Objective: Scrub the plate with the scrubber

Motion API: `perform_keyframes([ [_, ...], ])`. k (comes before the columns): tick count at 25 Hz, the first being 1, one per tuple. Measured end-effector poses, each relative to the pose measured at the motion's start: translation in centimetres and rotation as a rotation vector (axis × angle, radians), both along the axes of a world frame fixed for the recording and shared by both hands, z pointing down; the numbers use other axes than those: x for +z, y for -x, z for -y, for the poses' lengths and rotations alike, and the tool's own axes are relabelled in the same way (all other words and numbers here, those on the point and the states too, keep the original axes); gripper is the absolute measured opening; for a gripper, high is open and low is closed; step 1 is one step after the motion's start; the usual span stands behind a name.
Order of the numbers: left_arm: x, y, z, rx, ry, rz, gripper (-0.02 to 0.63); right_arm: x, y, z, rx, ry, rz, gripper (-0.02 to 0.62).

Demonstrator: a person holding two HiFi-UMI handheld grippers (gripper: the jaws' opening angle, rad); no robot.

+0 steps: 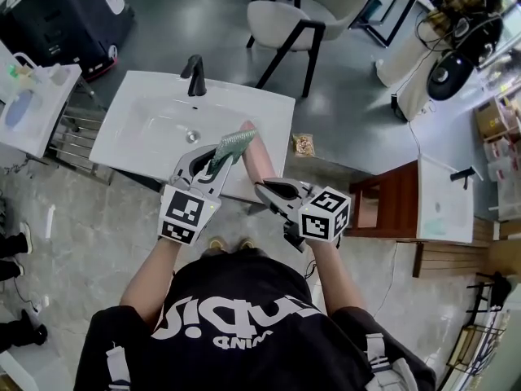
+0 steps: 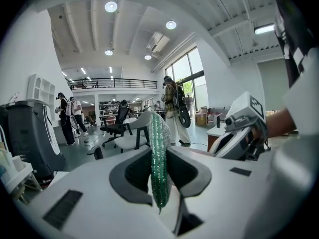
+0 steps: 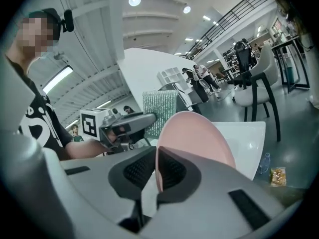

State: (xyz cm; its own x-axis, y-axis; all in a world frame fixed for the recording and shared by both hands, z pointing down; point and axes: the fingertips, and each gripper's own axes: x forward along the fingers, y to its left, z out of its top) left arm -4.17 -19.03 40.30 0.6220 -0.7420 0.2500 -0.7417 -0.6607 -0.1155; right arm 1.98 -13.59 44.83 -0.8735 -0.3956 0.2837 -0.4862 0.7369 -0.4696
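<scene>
Over the near right corner of the white sink (image 1: pixel 146 120), we hold both tools up. The left gripper (image 1: pixel 210 158) has its jaws clamped on the green, glittery scrubber (image 1: pixel 234 146), which stands up out of them. The right gripper (image 1: pixel 263 188) has its jaws pinched tight on the rim of the pink plate (image 1: pixel 259 161), held on edge. Scrubber and plate sit just beside each other above the sink's front edge — whether they touch, we cannot tell. We judge the scrubbing to be at its very start: the next move calls for laying the scrubber's flat face against the plate and rubbing across it while the right grip holds firm. The sink's basin shows nothing inside but its drain (image 1: pixel 193 136) — the black faucet (image 1: pixel 194 75) stands at its far rim.
</scene>
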Motion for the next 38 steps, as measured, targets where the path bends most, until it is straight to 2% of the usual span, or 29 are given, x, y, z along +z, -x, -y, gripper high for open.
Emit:
perform_keyframes([
  [7, 0.1, 1.1, 2.1, 0.003, 0.023, 0.043, 0.094, -1.0, 0.5, -2.1, -0.118, -0.015, -0.007, 0.028],
  [14, 1.7, 1.4, 3.3, 0.007, 0.08, 0.018, 0.092, -2.7, 0.6, -3.9, -0.207, -0.009, 0.056, 0.035],
  [20, 2.8, 0.6, 3.6, 0.068, 0.116, 0.038, 0.089, -4.4, 0.8, -5.4, -0.289, -0.009, 0.109, 0.043],
  [22, 3.3, 0.4, 3.7, 0.101, 0.128, 0.045, 0.089, -4.8, 0.7, -5.5, -0.296, -0.006, 0.134, 0.044],
  [25, 3.8, 0.5, 3.9, 0.125, 0.159, 0.013, 0.088, -5.3, 0.4, -5.4, -0.279, -0.003, 0.17, 0.046],
  [38, 7.2, 0.9, 4.2, 0.101, 0.23, -0.076, 0.087, -7.0, 0.0, -4.9, -0.238, 0.01, 0.303, 0.051],
])
